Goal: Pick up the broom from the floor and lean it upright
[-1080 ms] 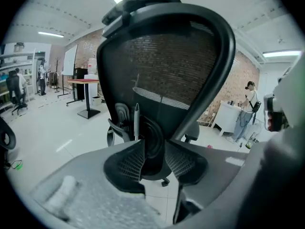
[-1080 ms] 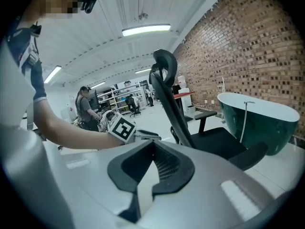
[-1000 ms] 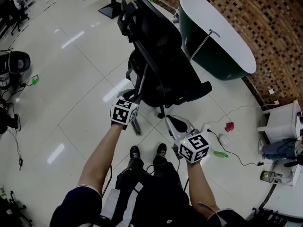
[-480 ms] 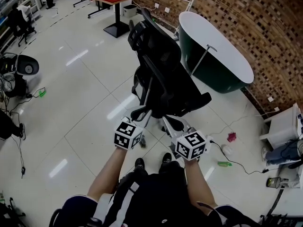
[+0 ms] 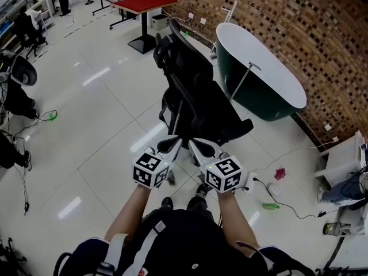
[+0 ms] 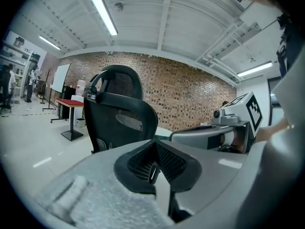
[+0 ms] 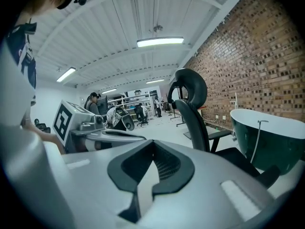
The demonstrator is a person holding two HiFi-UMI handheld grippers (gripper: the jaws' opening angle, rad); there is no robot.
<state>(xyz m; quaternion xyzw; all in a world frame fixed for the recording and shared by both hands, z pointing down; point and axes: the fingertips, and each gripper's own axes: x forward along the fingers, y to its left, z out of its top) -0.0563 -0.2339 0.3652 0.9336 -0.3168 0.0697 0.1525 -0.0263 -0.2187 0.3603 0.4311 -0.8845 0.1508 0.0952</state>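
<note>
In the head view a thin pale handle [image 5: 177,118], apparently the broom's, stands leaning against the black office chair [image 5: 198,99]; its lower end is hidden behind my left gripper. My left gripper [image 5: 170,147] hovers just in front of the chair's base. Its jaws have just been closing and are now shut with nothing between them [image 6: 153,167]. Close beside it on the right, my right gripper [image 5: 201,150] is also shut and empty [image 7: 152,157]. Neither gripper touches the handle.
A dark green bathtub [image 5: 261,76] stands against the brick wall behind the chair. A red table [image 5: 144,3] is further back. Cables, a pink object [image 5: 279,173] and a green one [image 5: 270,206] lie on the floor at right. My feet [image 5: 198,192] are below the grippers.
My left gripper has come away from the handle and shut. Both grippers have risen and drawn together side by side. The handle still leans on the chair.
</note>
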